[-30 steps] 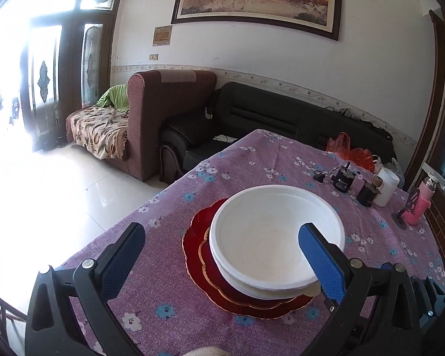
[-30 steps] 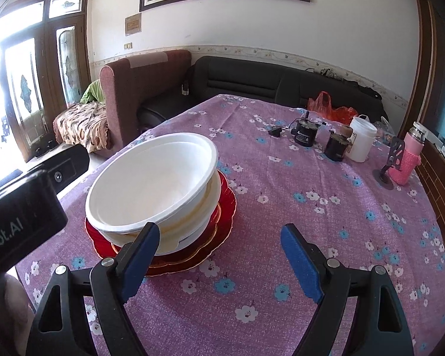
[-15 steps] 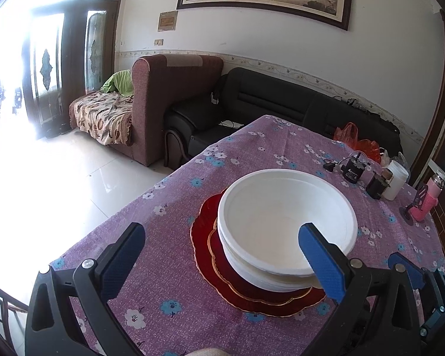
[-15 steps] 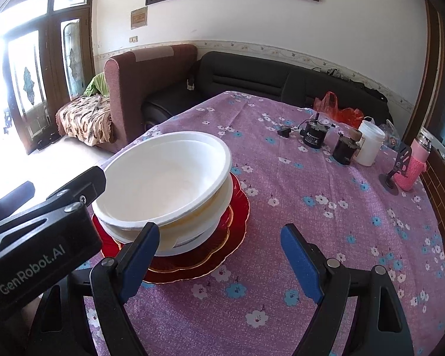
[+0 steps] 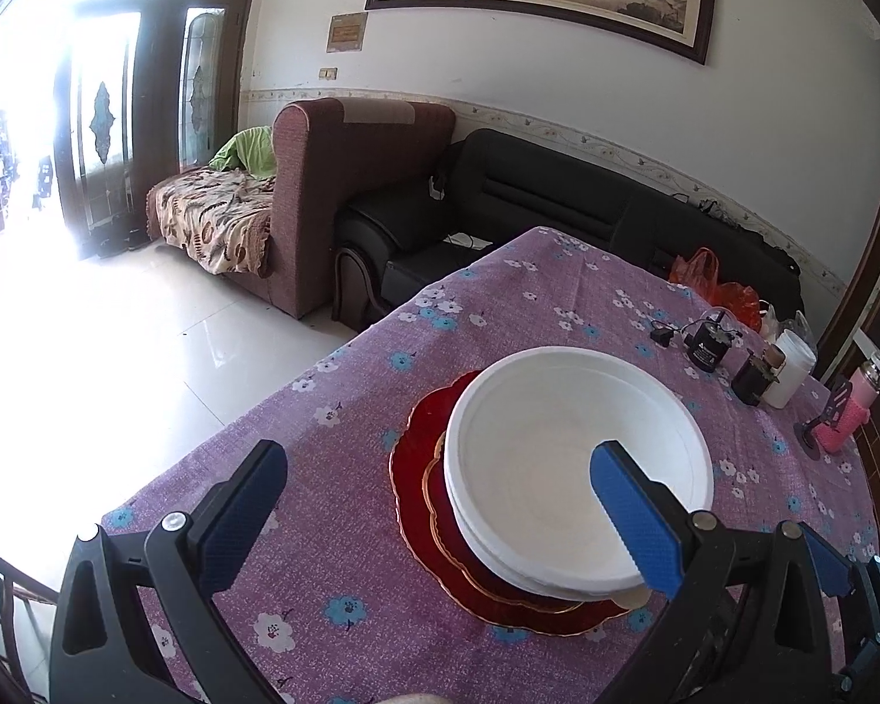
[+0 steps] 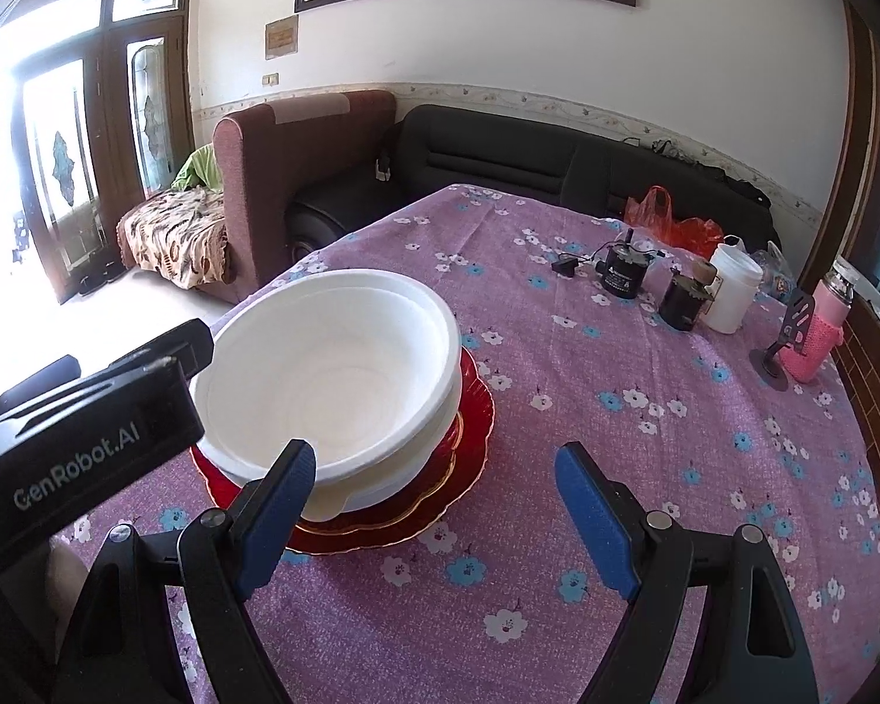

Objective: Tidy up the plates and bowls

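Note:
White bowls [image 5: 575, 469] sit nested in a stack on red gold-rimmed plates [image 5: 422, 481] on the purple flowered tablecloth. The same bowls [image 6: 334, 375] and red plates [image 6: 469, 422] show in the right wrist view. My left gripper [image 5: 440, 493] is open and empty, raised above the near left of the stack, its right finger over the bowl. My right gripper [image 6: 434, 498] is open and empty, just in front of the stack's right side. The left gripper's body [image 6: 82, 440] shows at the left of the right wrist view.
At the table's far right stand two small black devices [image 6: 622, 276], a white jar [image 6: 730, 287], a pink bottle [image 6: 821, 322] and an orange bag [image 6: 669, 217]. Sofas lie beyond the table's far edge. The table's left edge drops to a tiled floor [image 5: 117, 364].
Both grippers have drawn back and risen a little from the stack, so it looks smaller and farther. The bowls and plates have not moved. Both jaws stay open.

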### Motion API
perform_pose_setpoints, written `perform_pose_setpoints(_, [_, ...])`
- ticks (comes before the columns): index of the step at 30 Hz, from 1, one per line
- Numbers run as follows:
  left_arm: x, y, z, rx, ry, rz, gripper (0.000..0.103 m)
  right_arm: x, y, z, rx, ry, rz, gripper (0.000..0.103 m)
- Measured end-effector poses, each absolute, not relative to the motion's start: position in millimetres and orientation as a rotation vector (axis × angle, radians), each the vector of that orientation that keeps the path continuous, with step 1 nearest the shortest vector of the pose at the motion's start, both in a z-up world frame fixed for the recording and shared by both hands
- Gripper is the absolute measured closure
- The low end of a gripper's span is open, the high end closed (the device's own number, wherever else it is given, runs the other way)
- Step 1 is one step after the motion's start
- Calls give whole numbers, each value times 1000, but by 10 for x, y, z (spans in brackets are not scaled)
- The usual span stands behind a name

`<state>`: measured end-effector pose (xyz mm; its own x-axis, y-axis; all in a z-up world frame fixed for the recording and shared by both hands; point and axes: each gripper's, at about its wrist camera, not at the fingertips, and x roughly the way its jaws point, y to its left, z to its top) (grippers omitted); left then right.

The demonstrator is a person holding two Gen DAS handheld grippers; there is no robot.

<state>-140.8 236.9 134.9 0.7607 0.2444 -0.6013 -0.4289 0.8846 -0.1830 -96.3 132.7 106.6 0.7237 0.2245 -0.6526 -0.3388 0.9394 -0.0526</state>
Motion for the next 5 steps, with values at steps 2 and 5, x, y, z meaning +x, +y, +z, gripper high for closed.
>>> perform_pose_setpoints(2, [-1405, 2362, 1380, -316, 598, 388, 0, -999, 1252, 1092, -154, 690, 318, 16])
perform_pose_setpoints(5, [-1412, 2307, 1434, -302, 587, 423, 0, -1032, 1123, 1130, -124, 682, 319, 16])
